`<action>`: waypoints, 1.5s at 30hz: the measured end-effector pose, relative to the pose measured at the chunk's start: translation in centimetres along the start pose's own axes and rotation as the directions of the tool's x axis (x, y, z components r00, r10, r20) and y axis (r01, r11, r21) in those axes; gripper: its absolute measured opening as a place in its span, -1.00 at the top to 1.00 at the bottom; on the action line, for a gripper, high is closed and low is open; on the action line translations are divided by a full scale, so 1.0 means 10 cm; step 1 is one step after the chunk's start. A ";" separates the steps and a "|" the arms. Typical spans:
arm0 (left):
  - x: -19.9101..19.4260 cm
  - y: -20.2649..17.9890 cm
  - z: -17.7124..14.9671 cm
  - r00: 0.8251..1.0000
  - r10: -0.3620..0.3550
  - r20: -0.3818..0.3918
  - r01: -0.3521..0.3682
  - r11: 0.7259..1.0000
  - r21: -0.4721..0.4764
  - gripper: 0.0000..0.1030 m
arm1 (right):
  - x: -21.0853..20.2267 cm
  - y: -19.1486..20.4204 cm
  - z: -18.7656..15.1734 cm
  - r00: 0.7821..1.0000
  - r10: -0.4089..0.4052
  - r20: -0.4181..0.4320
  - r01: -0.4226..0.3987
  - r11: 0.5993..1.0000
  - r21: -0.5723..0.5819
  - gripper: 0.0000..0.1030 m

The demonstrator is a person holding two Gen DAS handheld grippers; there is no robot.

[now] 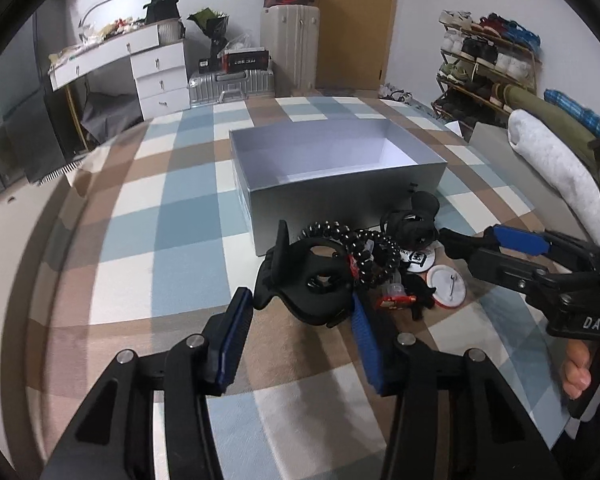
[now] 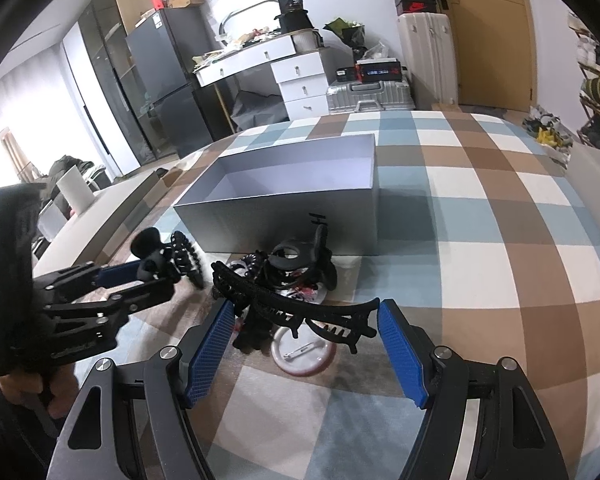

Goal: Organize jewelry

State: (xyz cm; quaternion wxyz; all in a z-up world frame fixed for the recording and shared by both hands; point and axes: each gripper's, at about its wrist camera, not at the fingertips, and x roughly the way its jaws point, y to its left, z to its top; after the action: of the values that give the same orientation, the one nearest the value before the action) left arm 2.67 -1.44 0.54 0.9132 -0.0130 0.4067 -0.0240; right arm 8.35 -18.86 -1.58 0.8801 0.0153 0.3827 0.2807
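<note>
Home bedroom: dresser (image 1: 156, 68), suitcases (image 1: 290, 50), shoe rack (image 1: 484, 64).

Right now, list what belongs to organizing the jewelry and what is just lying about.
Job: grey box, claw clip in left gripper, long comb clip in right gripper, spiral hair ties, round badge.
Lying about: suitcase, shoe rack, white desk, fridge.

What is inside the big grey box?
The grey box looks empty: only its pale floor and inner walls show. The near wall covers the front strip of the floor, so something small could hide there.
</note>
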 end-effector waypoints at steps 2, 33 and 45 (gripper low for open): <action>0.01 0.03 0.00 1.000 0.000 0.000 0.000 1.000 0.000 0.15 | 0.00 0.02 0.00 1.000 -0.003 0.001 0.003 1.000 -0.008 -0.43; -0.08 0.40 0.07 0.988 0.109 0.110 -0.094 0.986 -0.134 0.15 | 0.02 0.00 0.04 1.000 -0.012 0.023 0.012 1.000 0.005 -0.43; 0.20 0.20 0.36 0.981 0.008 0.196 0.013 0.994 -0.104 0.15 | -0.06 0.07 0.46 0.990 -0.020 0.143 0.023 0.999 -0.022 -0.43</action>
State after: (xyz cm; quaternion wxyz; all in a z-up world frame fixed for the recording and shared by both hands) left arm 6.78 0.46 1.41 0.9468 -0.0637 0.3156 -0.0022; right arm 10.77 -17.70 2.26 0.9082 0.0206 0.3156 0.2739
